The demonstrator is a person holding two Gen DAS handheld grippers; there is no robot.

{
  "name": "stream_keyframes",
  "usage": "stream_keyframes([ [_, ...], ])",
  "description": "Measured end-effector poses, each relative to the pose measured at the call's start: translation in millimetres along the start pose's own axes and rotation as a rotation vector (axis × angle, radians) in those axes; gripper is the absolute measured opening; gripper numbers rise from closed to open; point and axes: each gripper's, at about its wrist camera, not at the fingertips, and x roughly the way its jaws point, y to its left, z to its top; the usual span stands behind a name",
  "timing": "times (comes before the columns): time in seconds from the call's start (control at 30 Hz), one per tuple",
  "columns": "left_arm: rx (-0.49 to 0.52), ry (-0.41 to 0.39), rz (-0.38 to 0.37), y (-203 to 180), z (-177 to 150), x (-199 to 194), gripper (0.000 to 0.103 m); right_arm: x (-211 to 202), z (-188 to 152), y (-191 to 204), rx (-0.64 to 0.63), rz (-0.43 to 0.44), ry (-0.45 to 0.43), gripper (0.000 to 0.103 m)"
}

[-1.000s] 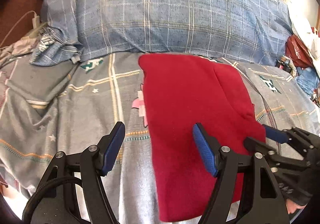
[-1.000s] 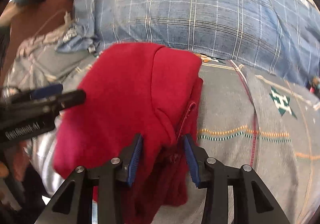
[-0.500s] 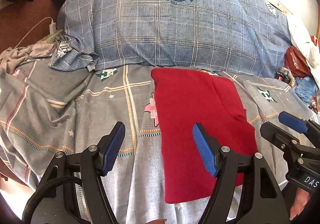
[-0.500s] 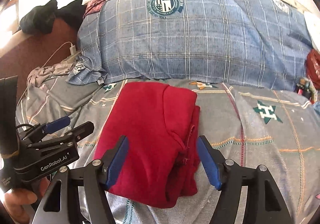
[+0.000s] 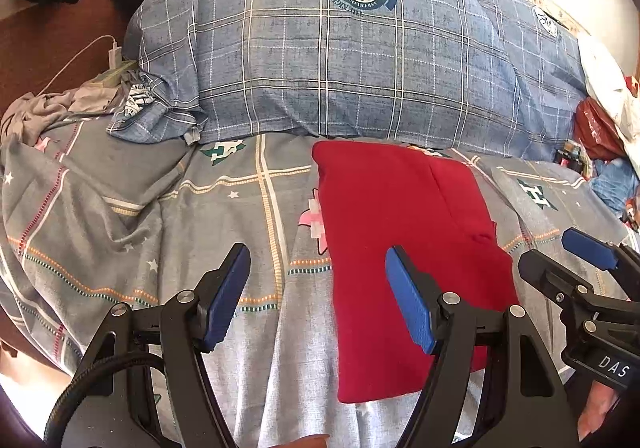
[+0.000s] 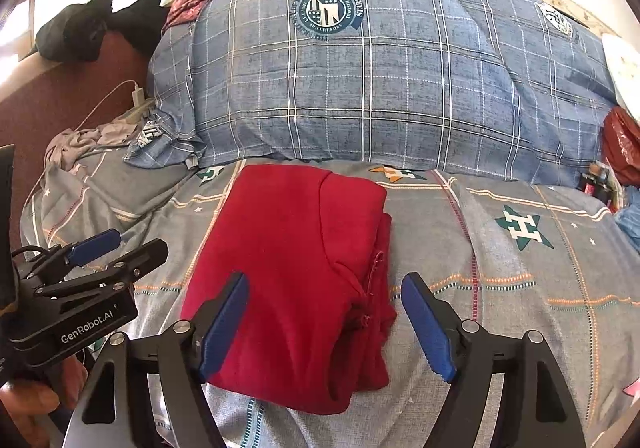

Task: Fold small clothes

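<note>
Bedding is filling both views: a bed [image 6: 520,288] under a grey patterned sheet is carrying everything, with a bulky blue plaid duvet [image 6: 380,87] heaped along its far edge, apparently pushed back to leave a flat working area. A brown headboard [image 6: 60,103] is running along the bed's left side, draped with dark clothes [image 6: 80,31] and a white charger cable [image 6: 116,95].

Near the middle of the sheet, just in front of the duvet, a red garment [image 6: 288,256] is lying as a compact folded rectangle, its layered edges and a seam stacked along its right side. Judging by that neat shape, this piece looks close to finished.

Both tools are hovering above the bed's near edge, tilted downward. The left tool [image 5: 316,300] is standing wide open over bare sheet and the garment's left border, gripping nothing. The right tool [image 6: 324,324] is opening its jaws at this moment, framing the garment's near right portion from above; the blue pads [image 6: 224,324] are not pressing the cloth, so it seems to be letting go rather than taking hold.
</note>
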Motion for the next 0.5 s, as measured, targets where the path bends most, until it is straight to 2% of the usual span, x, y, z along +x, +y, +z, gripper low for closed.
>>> stream_keyframes([
  [0.5, -0.018, 0.007, 0.005, 5.3, -0.1, 3.8, 0.071, 8.3, 0.9, 9.8, 0.007, -0.001, 0.015, 0.077],
])
